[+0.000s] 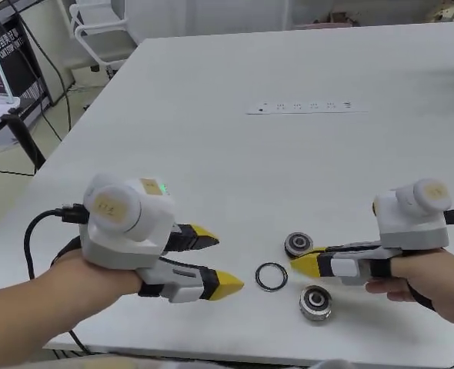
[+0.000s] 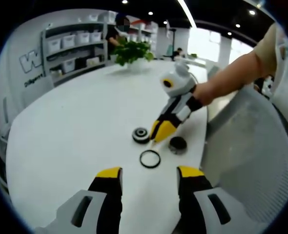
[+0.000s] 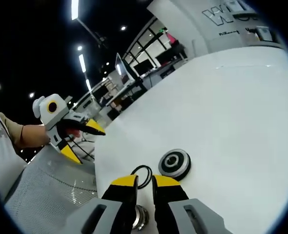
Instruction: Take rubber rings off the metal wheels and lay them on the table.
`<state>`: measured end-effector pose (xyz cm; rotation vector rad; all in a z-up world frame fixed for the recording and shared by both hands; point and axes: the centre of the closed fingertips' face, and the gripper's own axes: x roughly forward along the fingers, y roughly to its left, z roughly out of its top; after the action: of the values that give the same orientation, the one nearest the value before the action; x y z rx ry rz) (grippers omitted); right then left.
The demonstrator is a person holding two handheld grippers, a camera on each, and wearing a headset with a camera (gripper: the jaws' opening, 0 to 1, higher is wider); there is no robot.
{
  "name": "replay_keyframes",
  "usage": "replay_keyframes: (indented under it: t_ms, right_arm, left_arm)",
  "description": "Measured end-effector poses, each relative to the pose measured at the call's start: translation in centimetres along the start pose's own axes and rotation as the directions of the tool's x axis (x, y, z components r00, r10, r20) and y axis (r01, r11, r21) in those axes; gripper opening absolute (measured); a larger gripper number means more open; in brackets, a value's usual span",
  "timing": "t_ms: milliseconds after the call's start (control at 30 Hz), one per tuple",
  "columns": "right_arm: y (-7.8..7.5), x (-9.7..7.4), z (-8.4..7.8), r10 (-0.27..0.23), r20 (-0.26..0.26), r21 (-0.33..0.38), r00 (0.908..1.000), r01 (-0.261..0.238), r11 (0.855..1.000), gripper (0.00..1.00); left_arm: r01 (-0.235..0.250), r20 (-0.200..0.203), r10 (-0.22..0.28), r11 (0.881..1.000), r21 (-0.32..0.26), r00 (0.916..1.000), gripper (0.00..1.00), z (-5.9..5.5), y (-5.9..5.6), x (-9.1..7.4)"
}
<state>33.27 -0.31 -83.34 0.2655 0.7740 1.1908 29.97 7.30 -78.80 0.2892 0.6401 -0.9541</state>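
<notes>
My left tool (image 1: 219,257) hangs over the near edge of the bench (image 1: 250,169). Its two yellow-tipped jaws are spread wide and there is nothing between them. In the left gripper view the same tool (image 2: 149,174) frames bare bench top, with the work just ahead of it.

My right tool (image 1: 304,265) comes in from the other side, low over the bench. Its jaws are drawn close together, and the right gripper view shows only a slim gap at the tips (image 3: 145,183), with nothing held in it. That tool also shows in the left gripper view (image 2: 161,131), pointing down among the parts. The left tool shows in the right gripper view (image 3: 85,143), well apart from the right tool and gaping.

I count one loose rubber ring (image 1: 271,277) lying flat on the bench, just beside the right tool's tip and between the two tools.

I count two metal wheels. The farther wheel (image 1: 298,244) and the nearer wheel (image 1: 315,301) both lie flat on either side of the right tool's tip. The farther one has a dark outer band that may be a ring still in place; I cannot tell for sure.

Farther up the bench lies one white power strip (image 1: 308,107).
</notes>
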Motion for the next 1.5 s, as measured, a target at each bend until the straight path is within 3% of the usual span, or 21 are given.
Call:
replay_keyframes:
  t_ms: [567, 1200, 1500]
  right_arm:
    - [-1.1, -2.4, 1.1, -0.07, 0.05, -0.083, 0.9963, 0.074, 0.994, 0.18]
    - [-2.4, -2.0, 0.5, -0.118, 0.013, -0.211, 0.993, 0.118, 0.97, 0.25]
    - [-2.9, -1.5, 0.2, -0.129, -0.003, -0.253, 0.9917, 0.124, 0.959, 0.27]
  left_arm:
    - [-0.018, -0.008, 0.018, 1.0, 0.006, 0.9998, 0.44, 0.4, 1.6, 1.4]
    - [-0.001, -0.025, 0.001, 1.0, 0.018, 0.9997, 0.44, 1.2, 2.3, 4.8]
    - [0.02, -0.035, -0.02, 1.0, 0.014, 0.9992, 0.43, 1.1, 1.9, 6.7]
